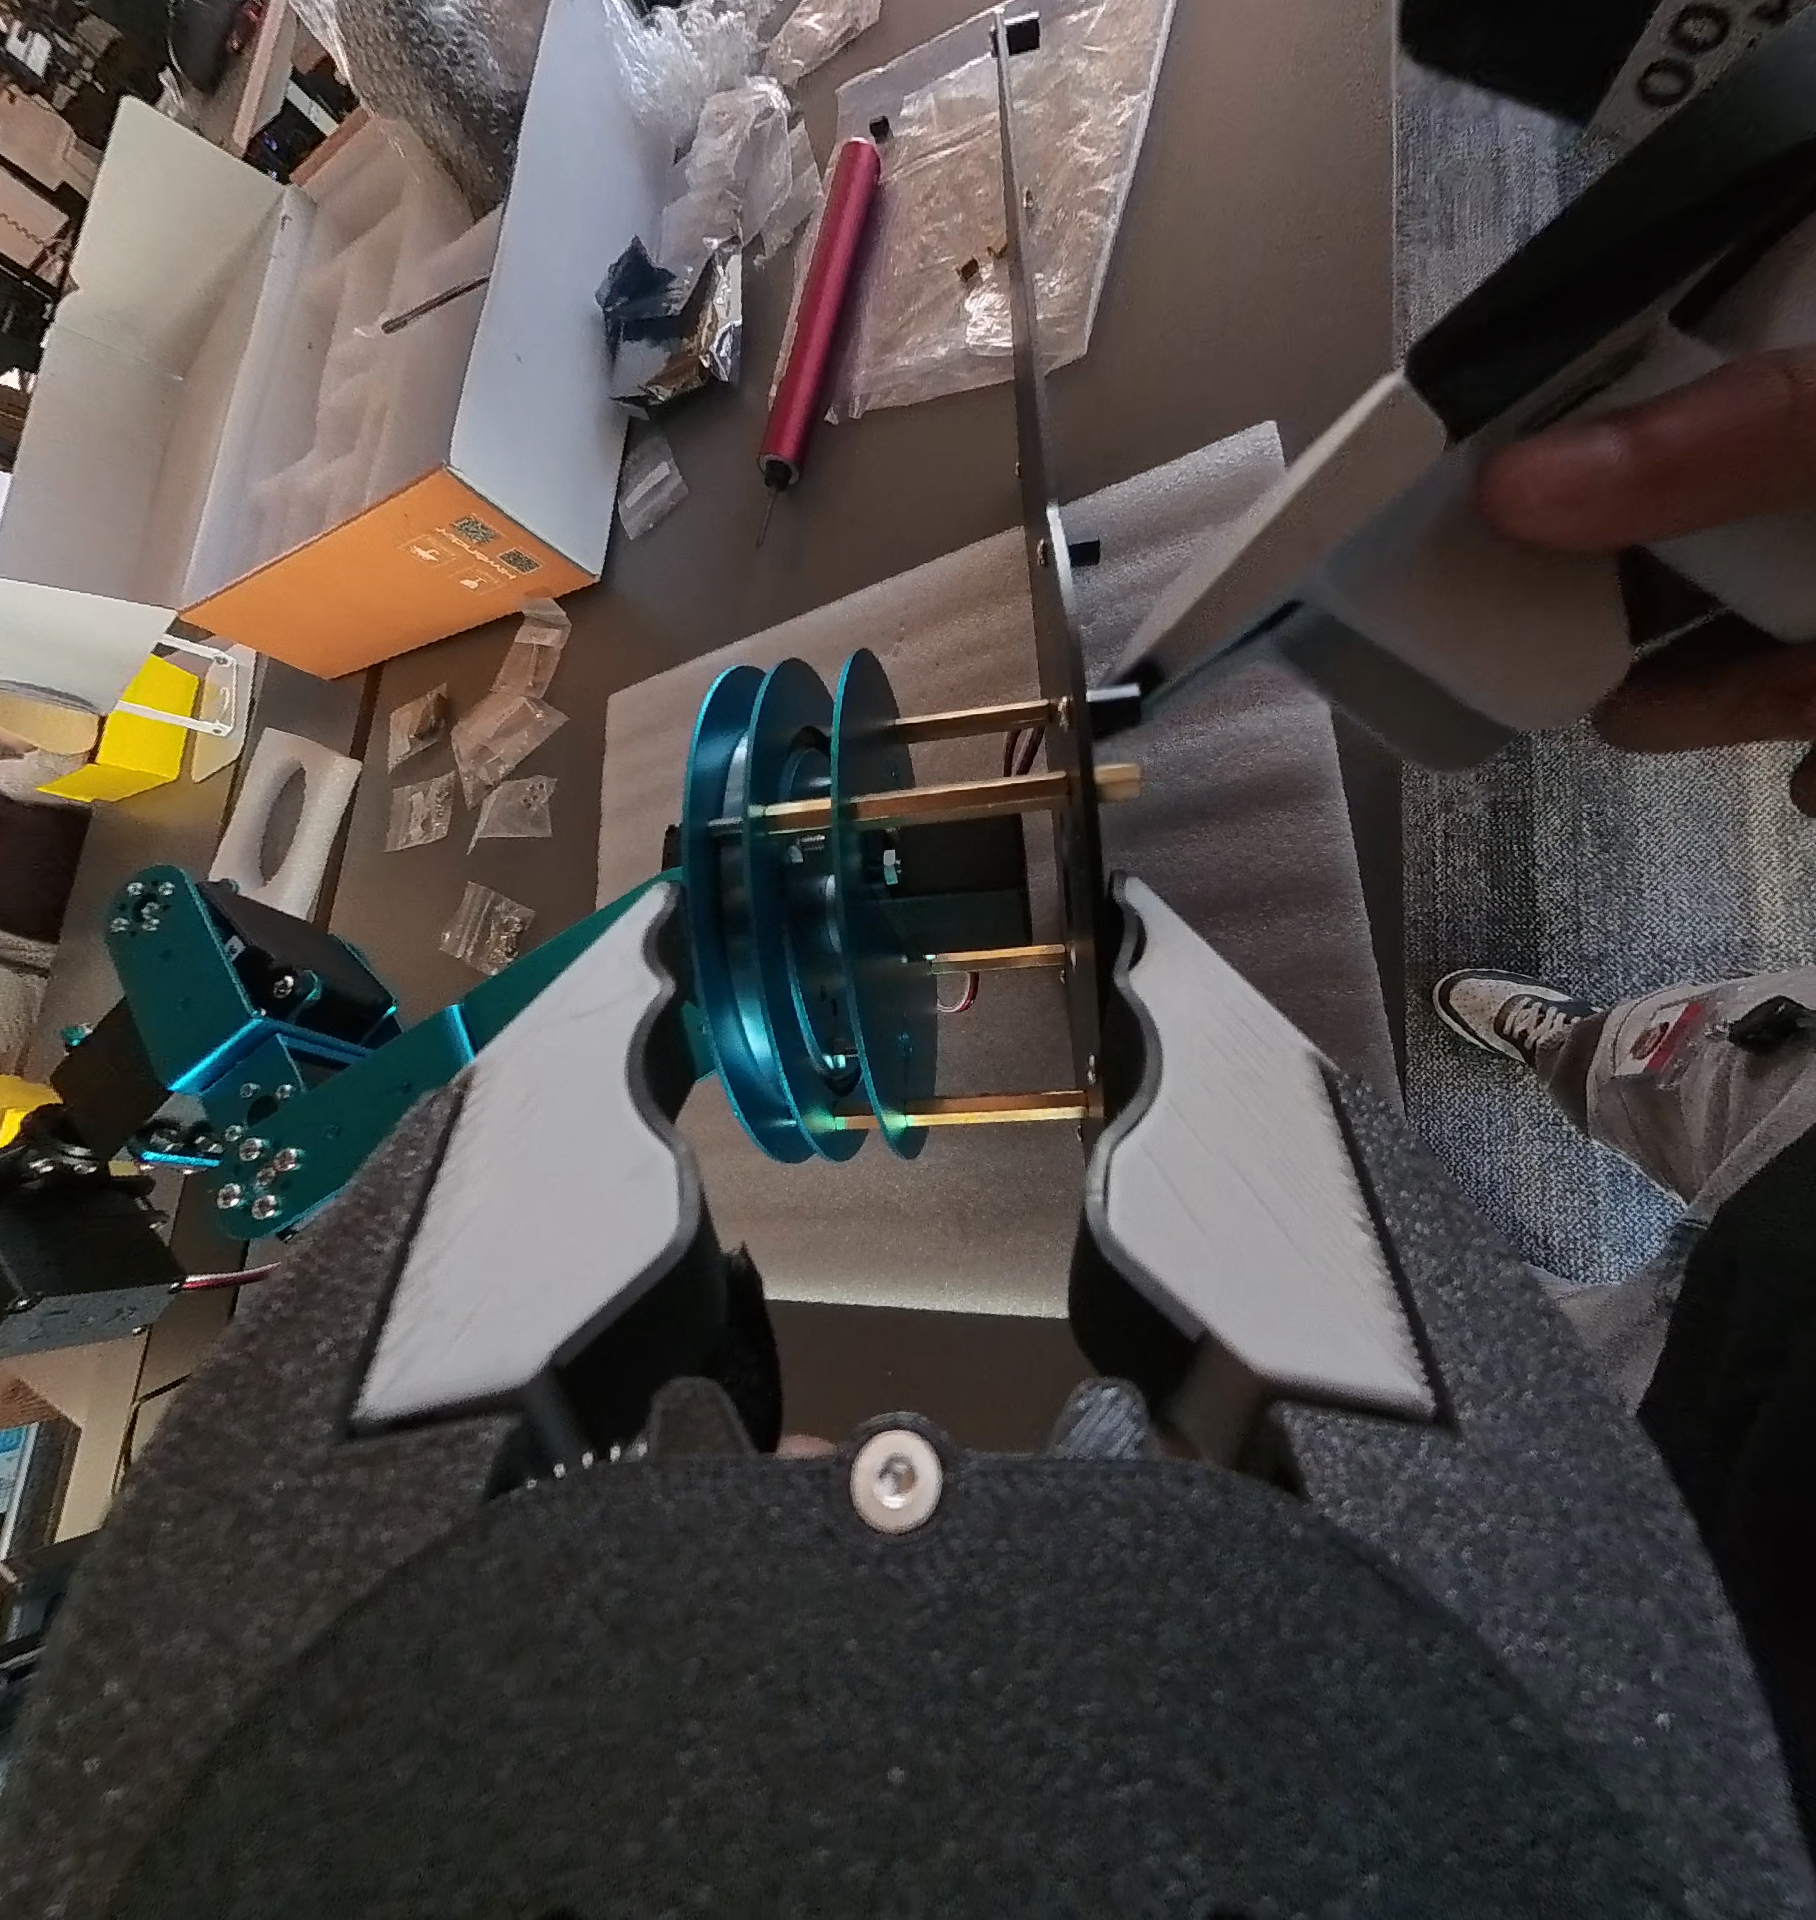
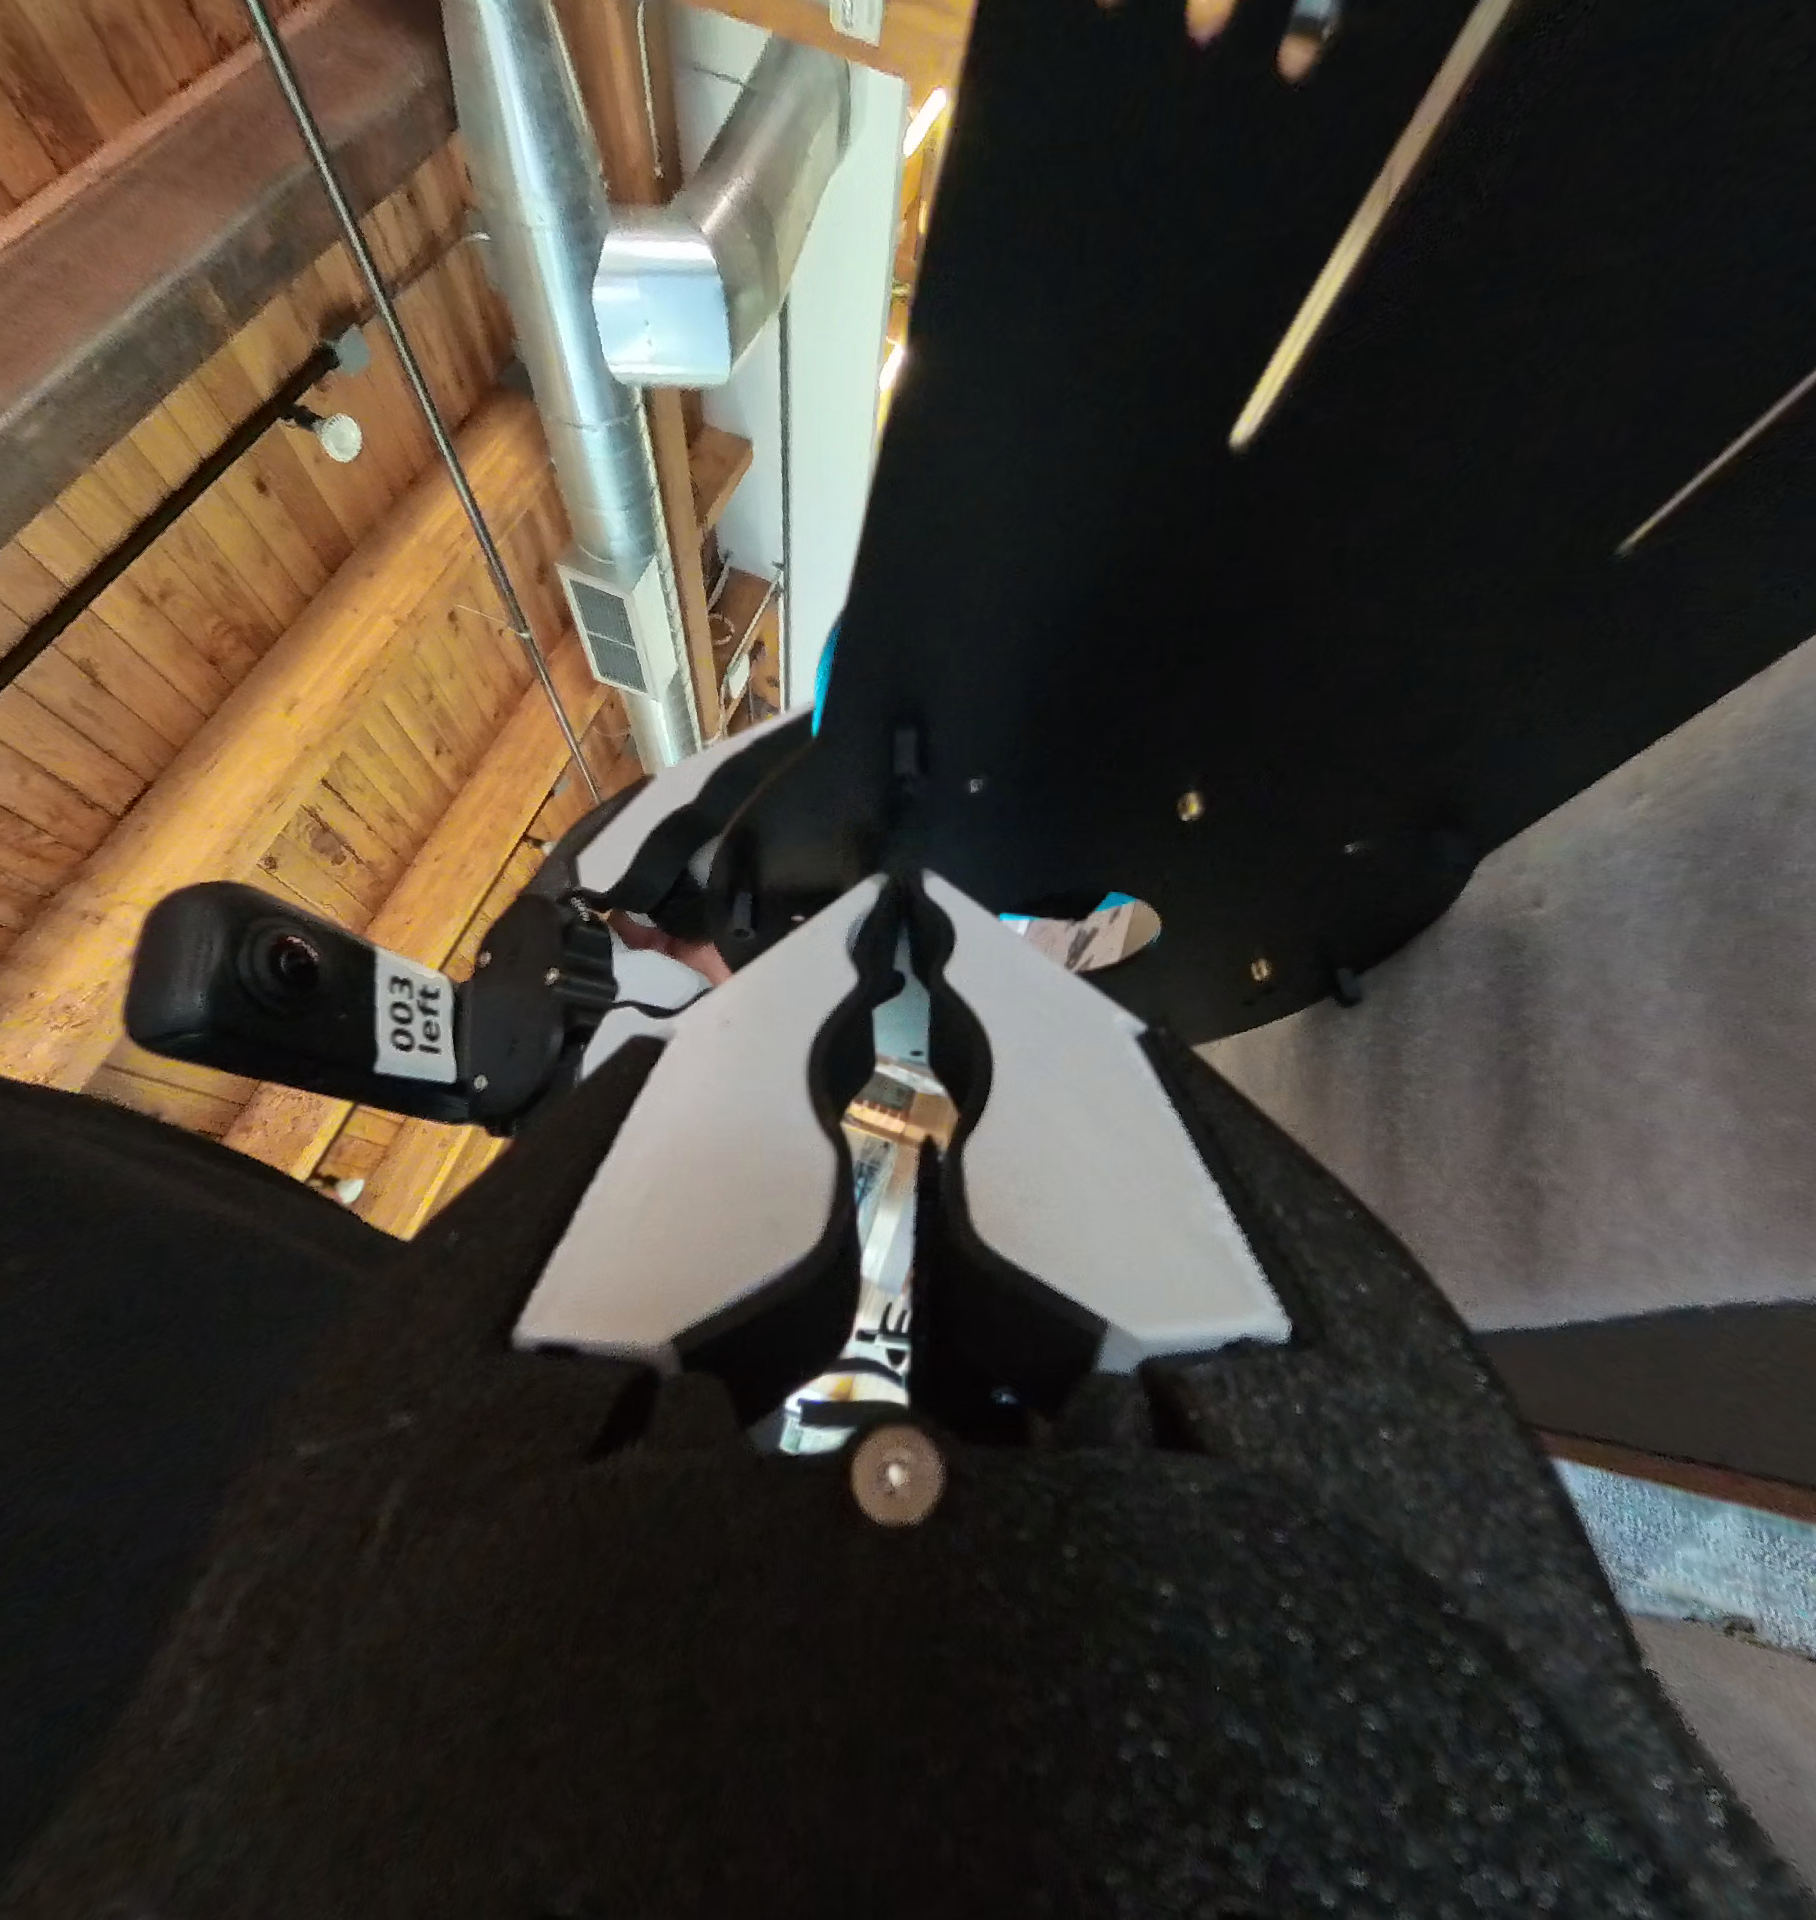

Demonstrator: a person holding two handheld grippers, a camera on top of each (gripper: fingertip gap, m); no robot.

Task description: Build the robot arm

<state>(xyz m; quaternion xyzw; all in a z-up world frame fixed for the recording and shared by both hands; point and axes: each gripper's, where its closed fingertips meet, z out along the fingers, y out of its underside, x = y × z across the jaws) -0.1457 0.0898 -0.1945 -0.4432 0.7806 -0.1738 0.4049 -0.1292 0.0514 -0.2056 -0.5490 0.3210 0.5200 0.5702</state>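
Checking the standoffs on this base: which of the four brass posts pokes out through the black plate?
The second brass post from the top in the left wrist view: its brass tip juts out past the black plate. The other three stop at the plate.

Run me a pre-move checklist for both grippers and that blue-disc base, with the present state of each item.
1. Left gripper straddles the base, from blue discs to black plate: ok.
2. Left fingers actually touching it: cannot tell.
3. Right gripper shut at the plate's small black post: ok.
4. Right grip firm on that post: cannot tell.
5. Red screwdriver lies on the table, away from both grippers: ok.
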